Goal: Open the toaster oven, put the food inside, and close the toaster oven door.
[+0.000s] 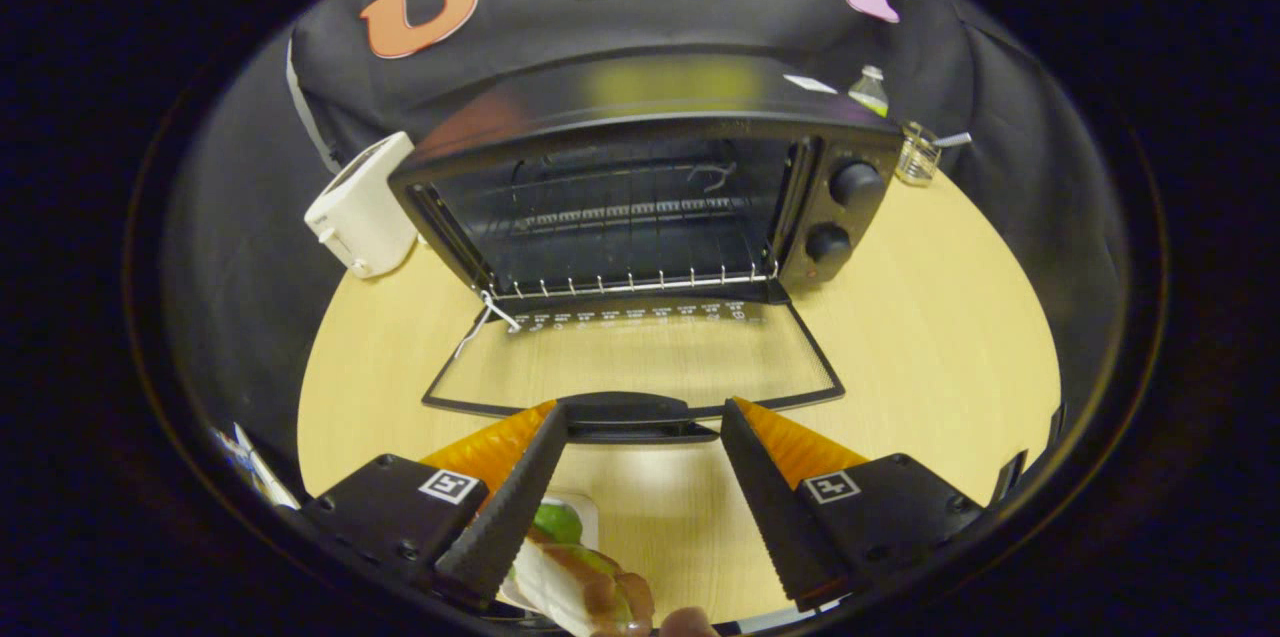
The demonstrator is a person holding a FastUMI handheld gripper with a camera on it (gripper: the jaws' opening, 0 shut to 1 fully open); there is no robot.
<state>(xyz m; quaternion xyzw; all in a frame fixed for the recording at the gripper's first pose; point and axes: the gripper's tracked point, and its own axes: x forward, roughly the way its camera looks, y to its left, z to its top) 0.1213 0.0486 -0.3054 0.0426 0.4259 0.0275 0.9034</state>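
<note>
Pale wooden table (940,317) carries the toaster oven (650,207) with its door (640,372) already dropped flat, the rack inside bare. The gripper (640,417) hangs spread and empty just short of the door handle, while the food (575,567), seemingly a filled sandwich on a small plate, lies low beside the left finger. Picking it up well means backing off, dropping lower, centring both fingers around it, then closing gently.

Bright overhead light, glare patch on the table (640,472), strong fisheye bending.
</note>
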